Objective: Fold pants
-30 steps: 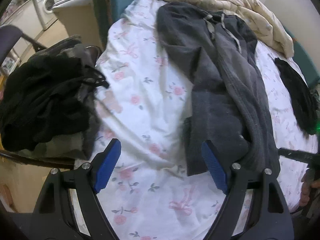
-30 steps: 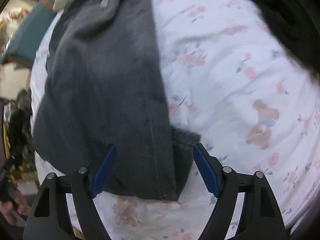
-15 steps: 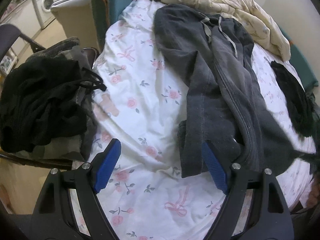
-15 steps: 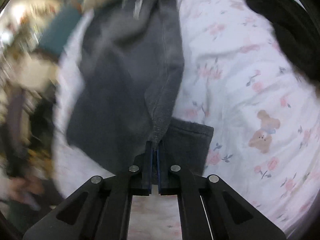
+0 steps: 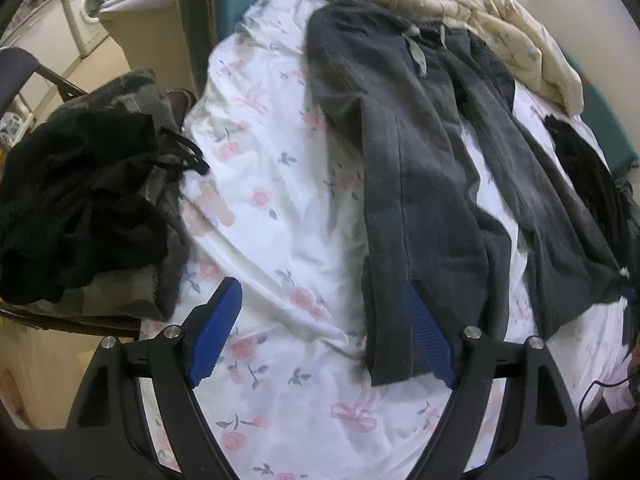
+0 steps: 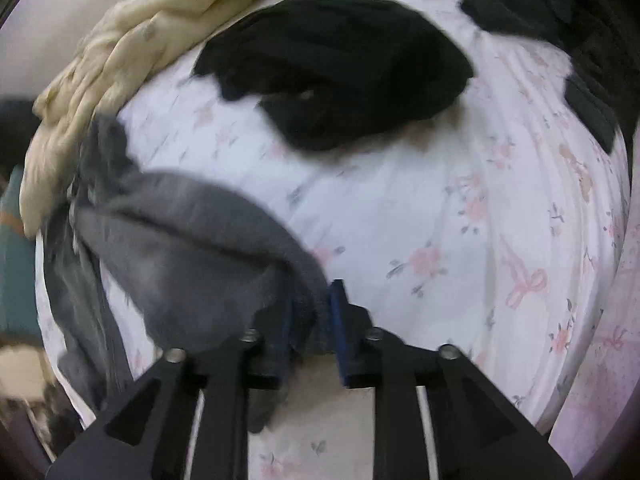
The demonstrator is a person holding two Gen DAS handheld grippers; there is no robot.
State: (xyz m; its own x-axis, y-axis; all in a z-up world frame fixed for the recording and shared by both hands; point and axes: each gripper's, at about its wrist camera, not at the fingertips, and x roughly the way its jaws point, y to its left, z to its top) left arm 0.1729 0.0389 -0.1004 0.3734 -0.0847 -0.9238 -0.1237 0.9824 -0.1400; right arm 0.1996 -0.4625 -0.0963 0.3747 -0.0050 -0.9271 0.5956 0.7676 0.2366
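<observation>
Dark grey pants (image 5: 424,168) lie on a floral bed sheet (image 5: 280,208), waist at the far end, the two legs spread apart towards me. My left gripper (image 5: 320,336) is open and empty, its right pad (image 5: 426,336) over the left leg's hem. My right gripper (image 6: 312,320) is shut on the hem of the other pant leg (image 6: 192,248) and holds it lifted off the sheet (image 6: 400,208).
A cream duvet (image 5: 460,8) is bunched at the head of the bed. Black garments (image 6: 340,72) lie on the right side of the bed. A chair (image 5: 24,80) piled with dark clothes (image 5: 80,200) stands left of the bed.
My right gripper closed on one pant leg's hem and pulled it to the right, spreading the legs apart. My left gripper stayed open near the other hem.
</observation>
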